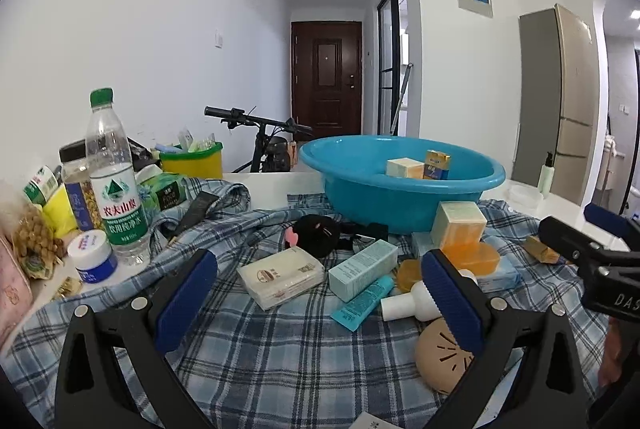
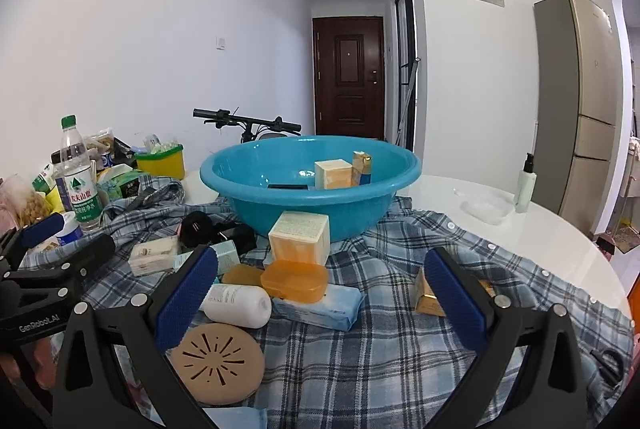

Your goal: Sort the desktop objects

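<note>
Both claws hover low over a blue plaid shirt (image 2: pixel 384 329) spread on the white table (image 2: pixel 540 229). Landmark: the blue basin (image 2: pixel 312 197), which sits on the shirt's far part.

Left gripper (image 1: pixel 320 293): jaws spread wide, nothing held. Between its pads, on the near side of the basin, lie a white cotton-swab box (image 1: pixel 282 275), a pale green carton (image 1: pixel 362 267) and a teal tube (image 1: pixel 362 303), all lying flat. A white bottle (image 1: pixel 416 299) on its side touches the right pad.

Right gripper (image 2: pixel 320 297): jaws equally wide, empty. Ahead of it and close in front of the basin, an orange soap case (image 2: pixel 294 283) rests on a light blue packet (image 2: pixel 320 305); behind it stands a cream-and-orange box (image 2: pixel 300 237), just touching the basin's front wall. A gold box (image 2: pixel 426 295) lies beside the right pad. A tan round vented disc (image 2: pixel 218 361) lies nearest the camera, by the left pad.

Count inside the basin: two boxes upright, one cream (image 2: pixel 332 173), one blue-gold (image 2: pixel 362 167); one dark flat item, unclear.

Left of the basin: one water bottle (image 1: pixel 114 181) with green cap, one yellow bin (image 1: pixel 192 159), one black plush toy (image 1: pixel 316 235). Right of the basin: one pump bottle (image 2: pixel 526 185).
</note>
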A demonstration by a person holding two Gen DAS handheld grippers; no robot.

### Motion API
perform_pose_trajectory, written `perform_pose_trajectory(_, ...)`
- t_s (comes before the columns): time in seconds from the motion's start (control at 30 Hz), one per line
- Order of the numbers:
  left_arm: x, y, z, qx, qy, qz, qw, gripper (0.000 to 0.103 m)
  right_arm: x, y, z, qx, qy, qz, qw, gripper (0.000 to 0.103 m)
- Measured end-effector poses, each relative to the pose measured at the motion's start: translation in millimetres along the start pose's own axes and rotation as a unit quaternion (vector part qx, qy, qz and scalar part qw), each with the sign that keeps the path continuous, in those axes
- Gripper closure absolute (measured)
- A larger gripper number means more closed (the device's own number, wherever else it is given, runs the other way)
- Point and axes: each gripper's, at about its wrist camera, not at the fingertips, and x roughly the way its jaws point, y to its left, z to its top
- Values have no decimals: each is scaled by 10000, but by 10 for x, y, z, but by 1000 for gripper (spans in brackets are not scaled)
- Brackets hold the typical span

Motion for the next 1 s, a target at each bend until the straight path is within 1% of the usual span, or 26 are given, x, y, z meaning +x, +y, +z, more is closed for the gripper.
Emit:
perform_pose_trajectory(0.07, 8, 7, -36, -3, -32, 36, 10000, 0, 27, -1, -36, -2, -50, 48, 10000, 0)
perform_pose_trajectory(0.2, -19, 34, -30, -68, -106, -71, 9999, 0, 34, 35, -93, -139, -173, 76, 9997, 0)
perform_pose_trajectory(0.33, -67, -3, -37, 4, -230, 27, 9997, 0, -4, 74, -119, -216, -285, 160, 9992, 0)
perform_pose_trajectory(0.43, -111, -27, -43, 50, -336, 94, 9994, 0, -56, 89, -121, -248, -413, 108, 9988, 0)
perform_pose_trajectory(0.53, -97, 18, -38, -62, -304, 117, 9995, 0, -35, 67, -115, -196, -354, 11, 9992, 0)
perform_pose_trajectory(0.7, -102, 7, -44, -24, -324, 99, 9994, 0, -11, -17, -108, 3, -306, -16, 9995, 0)
perform_pose_trajectory(0.87, -96, 10, -45, -27, -317, 96, 9994, 0, -5, 31, -109, -138, -285, -6, 9995, 0)
perform_pose_trajectory(1.0, -100, 7, -46, -26, -318, 96, 9994, 0, -7, 24, -112, -128, -288, 24, 9995, 0)
